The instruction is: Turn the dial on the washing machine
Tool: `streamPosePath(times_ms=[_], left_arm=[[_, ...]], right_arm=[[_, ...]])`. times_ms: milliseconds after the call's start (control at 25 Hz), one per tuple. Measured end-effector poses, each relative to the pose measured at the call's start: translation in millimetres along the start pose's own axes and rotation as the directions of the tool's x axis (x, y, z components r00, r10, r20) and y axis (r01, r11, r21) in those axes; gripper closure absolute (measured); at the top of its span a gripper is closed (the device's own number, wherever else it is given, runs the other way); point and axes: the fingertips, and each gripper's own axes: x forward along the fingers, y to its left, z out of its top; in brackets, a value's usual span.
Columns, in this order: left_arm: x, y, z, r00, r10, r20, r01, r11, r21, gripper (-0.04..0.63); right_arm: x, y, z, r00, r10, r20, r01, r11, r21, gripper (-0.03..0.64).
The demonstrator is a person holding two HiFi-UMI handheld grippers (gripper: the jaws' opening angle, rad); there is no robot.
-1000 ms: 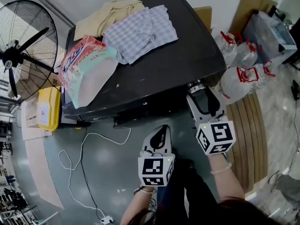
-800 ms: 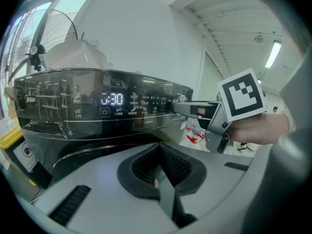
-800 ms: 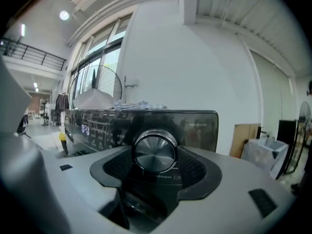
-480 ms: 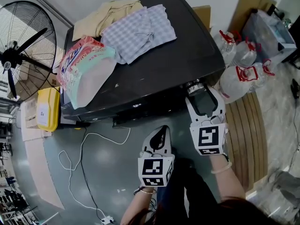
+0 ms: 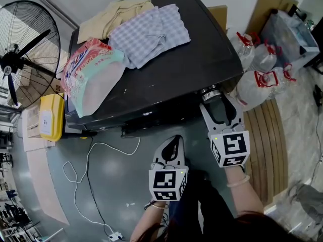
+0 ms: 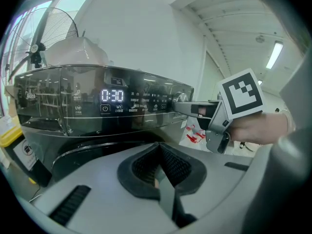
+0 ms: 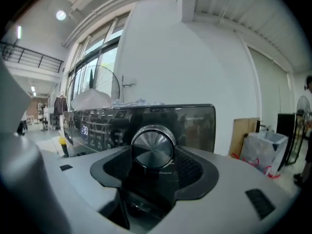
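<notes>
The left claw (image 5: 173,141) is hovering shut and empty, short of the washing machine (image 5: 202,59). Ahead, the right claw (image 5: 217,101) is gripping the dial (image 7: 153,147) at the front panel's right end, its jaws having just been closing slightly on it. Beyond, clothes (image 5: 146,29) and a detergent bag (image 5: 93,74) are lying on top.

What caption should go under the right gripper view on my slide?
Right claw, jaws just squeezed a little tighter, grips the silver dial on the washing machine.
</notes>
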Motion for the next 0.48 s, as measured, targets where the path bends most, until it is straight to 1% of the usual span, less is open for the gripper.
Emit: streamPosePath(times_ms=[80,160,480], left_arm=[[0.3,0.2,0.1,1.0,0.0,0.0,0.0,1.0,-0.001,0.578],[0.7,0.3,0.0,1.0,0.001,0.001,-0.001,1.0,-0.001,0.578],[0.2,-0.2,-0.7,1.0,0.001,0.0,-0.001,1.0,-0.004,0.578]], right_arm=[[0.0,-1.0,-0.7,1.0,0.009,0.016,-0.011,0.995,0.097,0.324],[0.2,-1.6,-1.1,1.0,0.012,0.029,-0.017,0.988,0.156,0.323],[-0.6,-1.2,0.0,0.999,0.016,0.03,-0.02,0.99,0.141,0.322]])
